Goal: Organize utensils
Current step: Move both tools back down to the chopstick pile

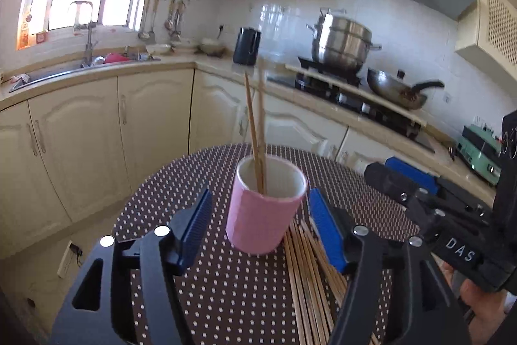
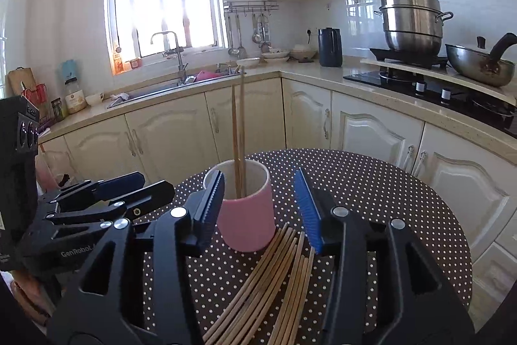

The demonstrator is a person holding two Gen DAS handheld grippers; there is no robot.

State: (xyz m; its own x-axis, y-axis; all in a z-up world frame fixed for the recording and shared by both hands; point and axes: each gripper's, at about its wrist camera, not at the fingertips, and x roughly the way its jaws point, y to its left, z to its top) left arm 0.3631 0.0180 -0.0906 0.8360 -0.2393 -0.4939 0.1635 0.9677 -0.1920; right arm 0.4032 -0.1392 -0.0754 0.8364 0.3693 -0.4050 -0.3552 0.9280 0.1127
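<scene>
A pink cup (image 1: 258, 222) (image 2: 247, 222) stands upright on the round dotted table (image 1: 210, 296) (image 2: 371, 183), with two wooden chopsticks (image 1: 257, 125) (image 2: 238, 131) standing in it. A loose bundle of several chopsticks (image 1: 307, 274) (image 2: 271, 280) lies flat on the cloth in front of the cup, slightly to its right. My left gripper (image 1: 260, 191) (image 2: 148, 183) is open, its blue pads flanking the cup without touching it. My right gripper (image 2: 259, 173) (image 1: 387, 167) is open too, above the bundle and close to the cup, and holds nothing.
Cream cabinets wrap around behind the table. A sink (image 2: 155, 91) sits under the window, a dark kettle (image 2: 329, 47) in the corner, and a steel steamer pot (image 2: 410, 21) and a wok (image 2: 478, 67) on the stove at right. The table's far edge is just past the cup.
</scene>
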